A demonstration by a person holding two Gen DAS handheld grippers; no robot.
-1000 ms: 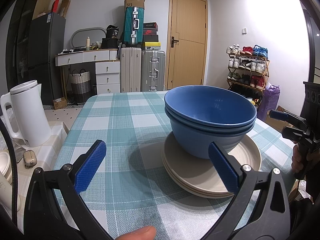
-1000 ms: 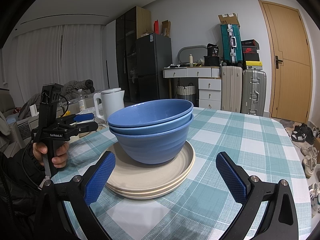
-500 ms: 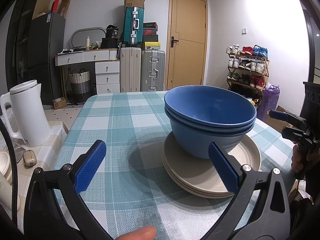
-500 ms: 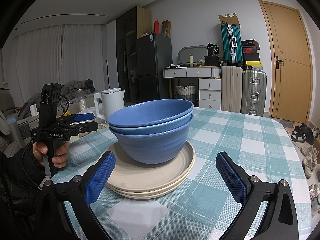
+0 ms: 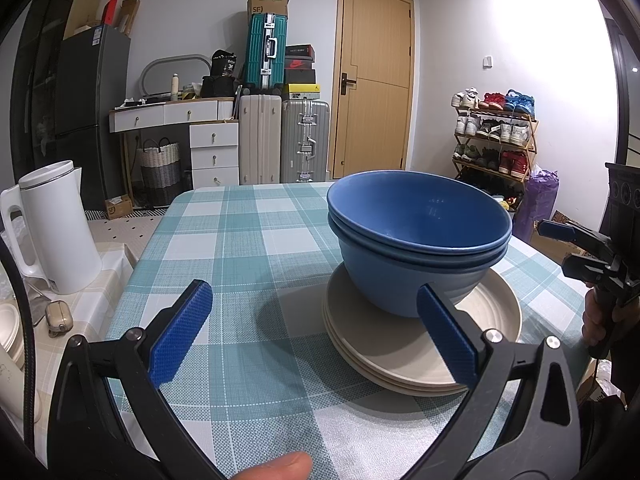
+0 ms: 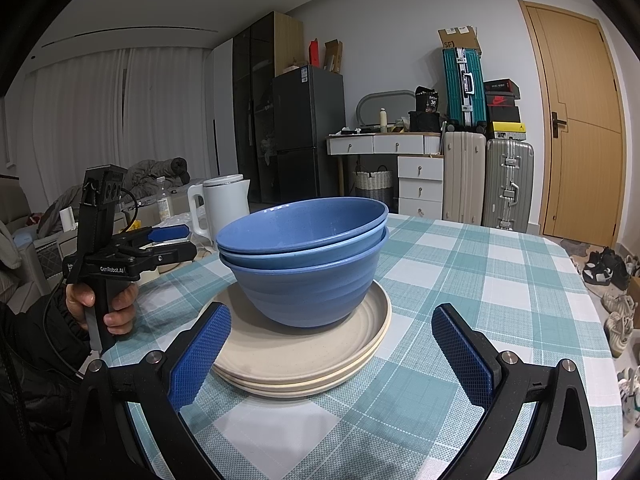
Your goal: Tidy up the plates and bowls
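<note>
bowls [image 6: 312, 256] nested on plates [image 6: 304, 356] | likely rigid, slick | grip rim | left gripper [image 5: 316, 336], right gripper [image 6: 332, 356] spread, empty

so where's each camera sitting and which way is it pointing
Left wrist: on the left hand-held gripper, open, facing the blue bowls on beige plates, door behind; a fingertip and the right hand-held gripper show.
Right wrist: on the right hand-held gripper, open, facing the stack from the other side; left hand shows.
Shared: bowls, plates, checked tablecloth, white kettle.
</note>
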